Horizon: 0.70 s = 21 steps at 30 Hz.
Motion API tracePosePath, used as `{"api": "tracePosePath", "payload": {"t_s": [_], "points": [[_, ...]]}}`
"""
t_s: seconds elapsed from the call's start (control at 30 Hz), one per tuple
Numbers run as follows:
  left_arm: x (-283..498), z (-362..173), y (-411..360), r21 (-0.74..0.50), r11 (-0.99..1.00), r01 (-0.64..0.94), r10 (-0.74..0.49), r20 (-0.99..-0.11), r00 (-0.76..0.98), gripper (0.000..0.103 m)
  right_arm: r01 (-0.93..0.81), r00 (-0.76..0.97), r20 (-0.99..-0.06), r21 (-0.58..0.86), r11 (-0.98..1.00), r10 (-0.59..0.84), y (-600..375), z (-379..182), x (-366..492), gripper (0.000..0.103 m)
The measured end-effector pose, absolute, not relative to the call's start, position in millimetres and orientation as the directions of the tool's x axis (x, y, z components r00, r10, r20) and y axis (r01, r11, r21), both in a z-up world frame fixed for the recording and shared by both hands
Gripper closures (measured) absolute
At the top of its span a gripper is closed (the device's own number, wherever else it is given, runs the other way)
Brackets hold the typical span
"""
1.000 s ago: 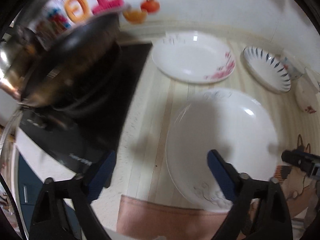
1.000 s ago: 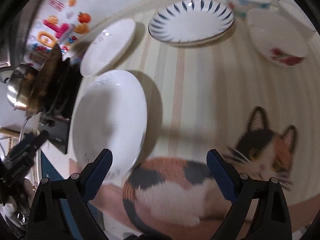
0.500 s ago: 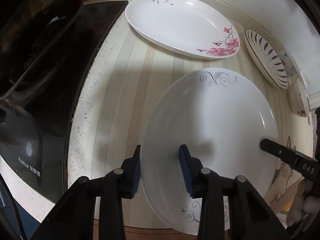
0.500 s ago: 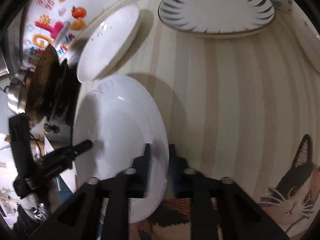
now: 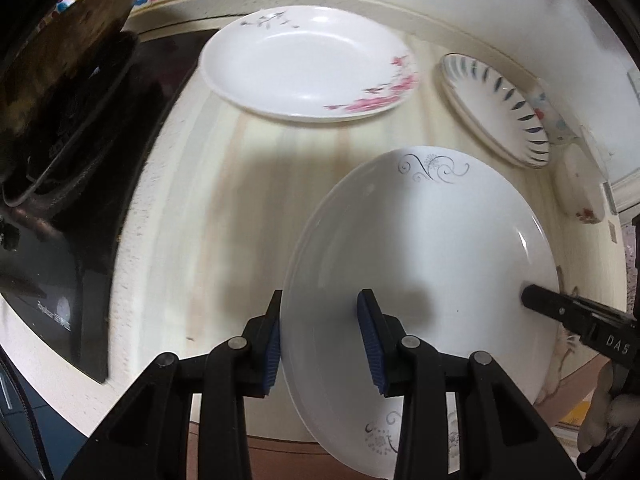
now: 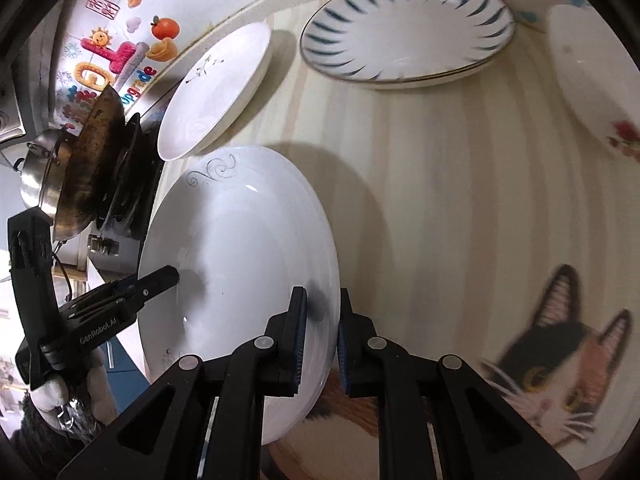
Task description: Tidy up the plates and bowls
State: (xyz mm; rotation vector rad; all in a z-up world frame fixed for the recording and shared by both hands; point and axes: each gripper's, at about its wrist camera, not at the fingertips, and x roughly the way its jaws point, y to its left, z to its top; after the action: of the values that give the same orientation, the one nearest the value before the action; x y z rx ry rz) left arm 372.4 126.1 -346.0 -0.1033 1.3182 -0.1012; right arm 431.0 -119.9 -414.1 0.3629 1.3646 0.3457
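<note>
Two grippers clamped on one large white plate

Two opposite edges of the large white plate (image 5: 420,264) with grey scroll decoration are pinched at once. The left gripper (image 5: 320,344) is closed on the plate's left rim, with one blue pad under the rim and the other pressed on the inner face. The right gripper (image 6: 322,340) is clamped on the opposite rim, its pads drawn tightly together with only the thin edge between them. In the left wrist view, the right gripper's black fingertip is seen touching the plate's far right edge.

The plate is held tilted above the striped tabletop (image 6: 440,200), with a shadow cast beneath it. Ahead of the left gripper, a white plate with pink blossoms (image 5: 308,68) is lying flat on the tabletop. To the right of that plate, ahead of the right gripper, a plate with dark blue dashes (image 6: 408,28) is seen. Further right, a small white dish with a red flower (image 6: 592,80) is placed. To the left of the left gripper, a black stove (image 5: 80,200) with a dark wok (image 6: 96,152) is visible. Near the right gripper, on its right, a cat picture (image 6: 560,360) is printed on the surface.
</note>
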Motion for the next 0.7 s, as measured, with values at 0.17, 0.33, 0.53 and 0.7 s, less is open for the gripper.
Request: {"api": "tracePosePath", "payload": {"t_s": [0.17,0.33,0.53,0.7], "points": [[365.8,-346.4,92.4,-0.144,0.988,0.047,-0.151,-0.958,0.246,0.070,-0.013,0.193,-0.876,0.448,0.894,0.442,-162.2,-404.1,414.0,0.088],[363.7,-349.7,55.7,-0.146,0.986,0.080,-0.161,-0.957,0.242,0.070,0.022,0.198,-0.879,0.446,0.895,0.433,-200.4,-404.1,399.3,0.088],[365.9,-360.3,15.2,-0.127,0.985,0.118,-0.152,-0.960,0.235,0.070,0.057,0.209,-0.882,0.443,0.895,0.423,-237.6,-408.9,384.5,0.088],[368.9,-367.6,-4.1,-0.110,0.987,0.115,-0.135,-0.962,0.236,0.070,0.079,0.209,-0.882,0.446,0.891,0.423,-260.3,-417.3,379.3,0.088]]}}
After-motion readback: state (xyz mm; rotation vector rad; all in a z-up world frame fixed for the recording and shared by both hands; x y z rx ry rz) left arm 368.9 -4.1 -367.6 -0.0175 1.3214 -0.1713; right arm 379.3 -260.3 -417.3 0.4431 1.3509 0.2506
